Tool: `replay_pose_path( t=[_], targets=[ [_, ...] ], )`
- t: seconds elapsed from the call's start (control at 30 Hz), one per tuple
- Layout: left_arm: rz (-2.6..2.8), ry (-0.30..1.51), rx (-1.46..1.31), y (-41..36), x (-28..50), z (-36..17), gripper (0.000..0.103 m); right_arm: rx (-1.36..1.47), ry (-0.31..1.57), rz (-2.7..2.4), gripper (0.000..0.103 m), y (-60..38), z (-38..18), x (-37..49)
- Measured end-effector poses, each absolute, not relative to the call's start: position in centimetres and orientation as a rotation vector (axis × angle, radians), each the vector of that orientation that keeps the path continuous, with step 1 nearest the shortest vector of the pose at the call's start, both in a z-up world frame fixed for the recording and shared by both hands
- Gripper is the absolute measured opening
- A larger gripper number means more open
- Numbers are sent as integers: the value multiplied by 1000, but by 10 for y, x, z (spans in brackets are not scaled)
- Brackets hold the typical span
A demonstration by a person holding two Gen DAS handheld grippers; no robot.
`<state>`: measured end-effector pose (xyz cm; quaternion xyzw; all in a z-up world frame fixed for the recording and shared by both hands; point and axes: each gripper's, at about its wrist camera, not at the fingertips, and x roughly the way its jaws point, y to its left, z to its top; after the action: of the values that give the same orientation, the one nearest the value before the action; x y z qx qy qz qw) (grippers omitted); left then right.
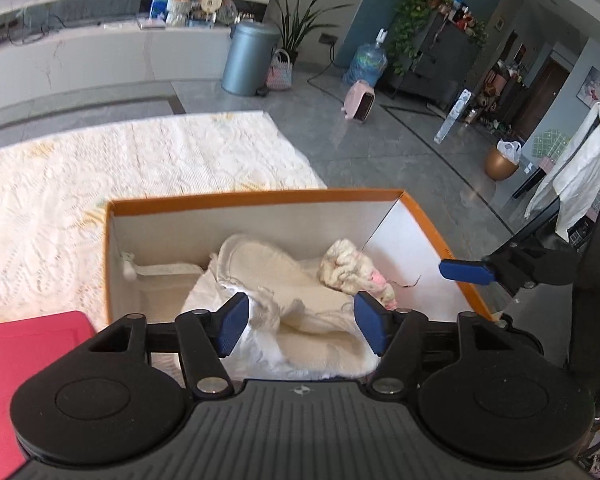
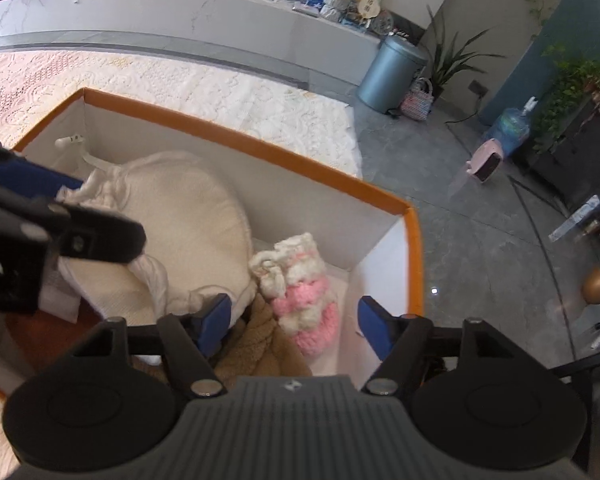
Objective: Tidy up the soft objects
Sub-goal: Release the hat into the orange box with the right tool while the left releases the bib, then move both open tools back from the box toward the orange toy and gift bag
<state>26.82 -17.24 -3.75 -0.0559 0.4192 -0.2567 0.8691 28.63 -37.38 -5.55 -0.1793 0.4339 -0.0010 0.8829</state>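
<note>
An orange-rimmed white box [image 1: 256, 197] [image 2: 236, 139] holds soft items: a cream cushion-like cloth [image 1: 268, 272] [image 2: 188, 208], a white cloth [image 1: 260, 344] and a pink-and-white knitted piece [image 1: 352, 268] [image 2: 304, 292]. A brown fuzzy cloth [image 2: 260, 344] lies at the box's near side. My left gripper [image 1: 300, 326] is open over the cream cloth, holding nothing. My right gripper [image 2: 294, 324] is open over the knitted piece and brown cloth. The right gripper's blue finger [image 1: 466, 271] shows above the box's right wall in the left wrist view. The left gripper's finger [image 2: 36, 179] shows at the left of the right wrist view.
The box sits on a white lace-patterned cover [image 1: 140, 168]. A red flat object [image 1: 20, 360] lies left of the box. On the grey floor beyond stand a blue bin [image 1: 250, 58], a pink heater [image 1: 360, 100] and a water bottle [image 1: 366, 64].
</note>
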Motion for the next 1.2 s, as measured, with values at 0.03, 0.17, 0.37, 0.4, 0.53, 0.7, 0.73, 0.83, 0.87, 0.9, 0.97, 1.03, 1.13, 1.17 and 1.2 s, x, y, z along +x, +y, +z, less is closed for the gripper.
replay_pose_path(
  t=[0.03,0.17,0.37,0.4,0.53,0.7,0.73,0.83,0.87,0.9,0.97,1.03,1.13,1.17,1.2],
  targets=[
    [-539,869,-111,-171,264,-34,71,-372,903,-8,73,-373,-53,281],
    [-551,815,-68,-162,243,-15,71,-346,885,-25,73,-368,-39,258],
    [-550,723,-32,-137,198,6,71,-298,782,0,77,-341,-18,210],
    [-547,707,-32,-131,191,8,71,-284,763,12,77,-335,-16,203],
    [-518,655,-34,-103,156,12,70,-206,695,78,77,-303,-7,174],
    [-426,620,-61,-65,123,10,70,-154,610,117,77,-259,-5,145],
    [-403,614,-69,-57,118,10,69,-150,597,124,77,-250,-6,139],
    [-333,600,-88,-31,104,6,69,-154,566,149,77,-223,-10,125],
    [-310,601,-92,-22,101,4,69,-159,559,155,77,-214,-11,121],
    [-286,603,-96,-13,98,2,69,-157,552,161,77,-208,-13,117],
    [-239,612,-112,4,92,-4,67,-134,547,185,77,-194,-16,111],
    [-191,616,-129,22,85,-12,65,-80,567,222,77,-180,-18,105],
    [-122,637,-135,45,82,-21,63,-11,585,252,77,-162,-25,102],
    [-103,643,-142,55,79,-24,62,2,591,258,77,-156,-28,102],
    [-88,649,-151,62,79,-26,60,10,598,267,77,-150,-30,102]
  ],
)
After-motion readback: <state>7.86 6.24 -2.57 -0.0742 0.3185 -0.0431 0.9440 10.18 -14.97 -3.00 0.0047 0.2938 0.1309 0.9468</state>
